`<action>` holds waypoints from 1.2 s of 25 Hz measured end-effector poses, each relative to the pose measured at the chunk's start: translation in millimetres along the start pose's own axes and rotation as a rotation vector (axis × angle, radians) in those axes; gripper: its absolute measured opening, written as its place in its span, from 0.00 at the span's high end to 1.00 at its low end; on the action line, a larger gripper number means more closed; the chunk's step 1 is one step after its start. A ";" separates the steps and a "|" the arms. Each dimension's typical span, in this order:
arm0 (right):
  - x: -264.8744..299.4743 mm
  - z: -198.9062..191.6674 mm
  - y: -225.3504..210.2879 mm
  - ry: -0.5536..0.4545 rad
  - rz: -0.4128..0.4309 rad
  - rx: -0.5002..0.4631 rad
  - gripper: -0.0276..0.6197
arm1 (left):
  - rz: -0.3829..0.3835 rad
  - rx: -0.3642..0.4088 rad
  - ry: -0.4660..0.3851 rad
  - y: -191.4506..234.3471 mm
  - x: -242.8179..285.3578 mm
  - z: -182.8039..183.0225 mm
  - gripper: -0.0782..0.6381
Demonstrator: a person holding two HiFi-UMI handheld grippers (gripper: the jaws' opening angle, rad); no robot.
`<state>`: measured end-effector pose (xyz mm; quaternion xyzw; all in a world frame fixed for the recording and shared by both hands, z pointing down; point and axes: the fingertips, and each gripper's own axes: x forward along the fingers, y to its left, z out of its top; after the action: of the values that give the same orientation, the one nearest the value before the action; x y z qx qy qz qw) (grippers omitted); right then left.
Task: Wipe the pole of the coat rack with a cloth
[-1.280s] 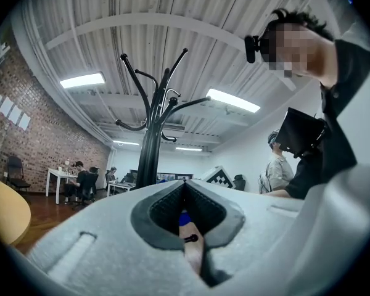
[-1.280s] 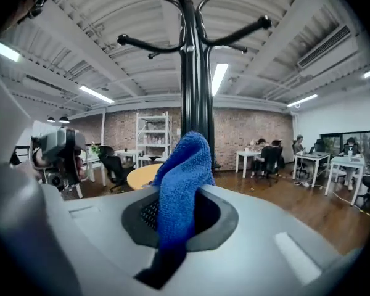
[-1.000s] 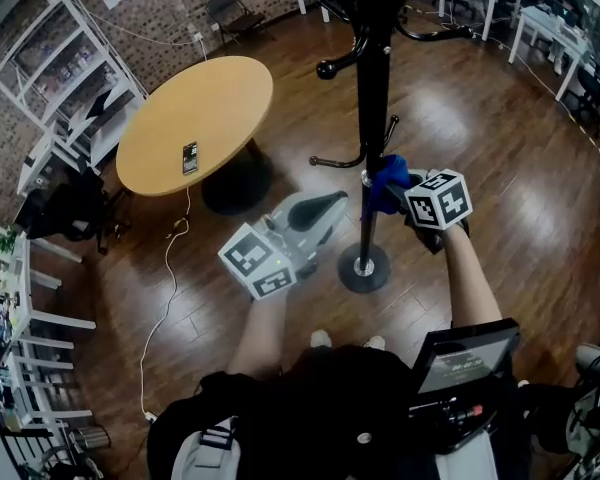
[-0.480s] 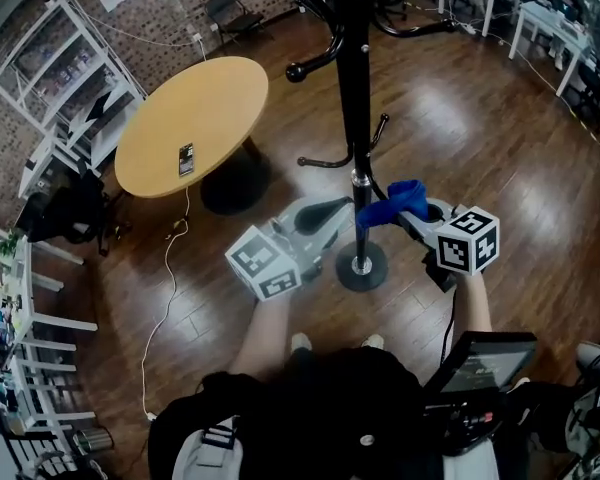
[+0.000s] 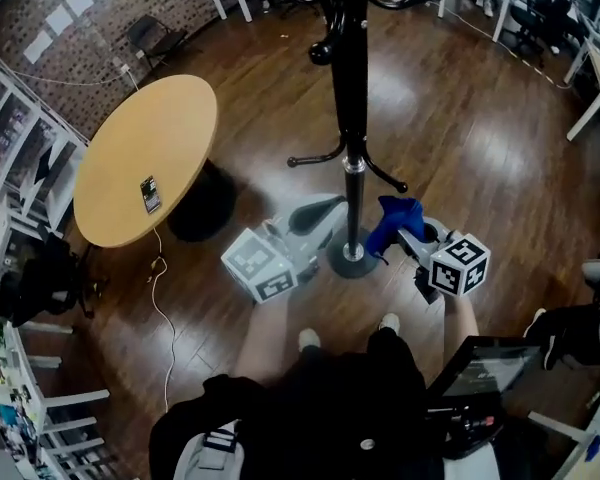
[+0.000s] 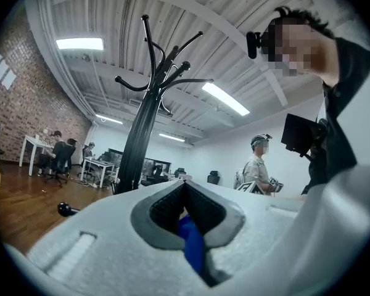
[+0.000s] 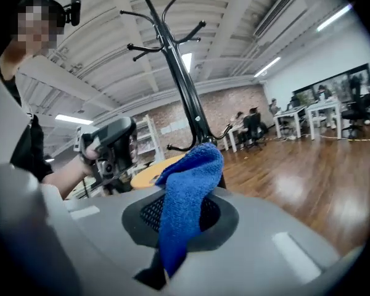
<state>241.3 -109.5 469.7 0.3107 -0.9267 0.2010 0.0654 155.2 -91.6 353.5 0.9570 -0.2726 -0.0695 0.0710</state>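
The right gripper [image 5: 408, 233] has its fingers clamped on the blue cloth [image 5: 390, 218], which bunches beyond their tips, just beside the coat rack pole [image 5: 351, 98], low down; the left gripper [image 5: 325, 211], fingers pressed together, sits near the pole's other side

wood floor [image 5: 480, 118]: coat rack base [image 5: 352, 260], cable [image 5: 160, 298] | round table [image 5: 150, 133]: phone [image 5: 150, 194]
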 end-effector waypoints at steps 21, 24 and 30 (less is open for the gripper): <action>110.6 -3.9 -36.7 -0.501 -0.323 0.002 0.92 | -0.070 -0.051 -0.061 73.4 -45.9 -64.4 0.89; 134.7 -14.8 -55.2 -0.514 -0.283 -0.082 0.92 | -0.074 -0.015 -0.089 93.8 -35.5 -113.2 0.89; 169.7 -103.8 -88.6 -0.554 -0.241 -0.172 0.92 | -0.084 0.023 -0.116 141.2 -29.1 -239.5 0.89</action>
<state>158.8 -224.2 635.3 0.4547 -0.8793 0.0201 -0.1401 99.5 -171.4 615.6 0.9627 -0.2365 -0.1245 0.0412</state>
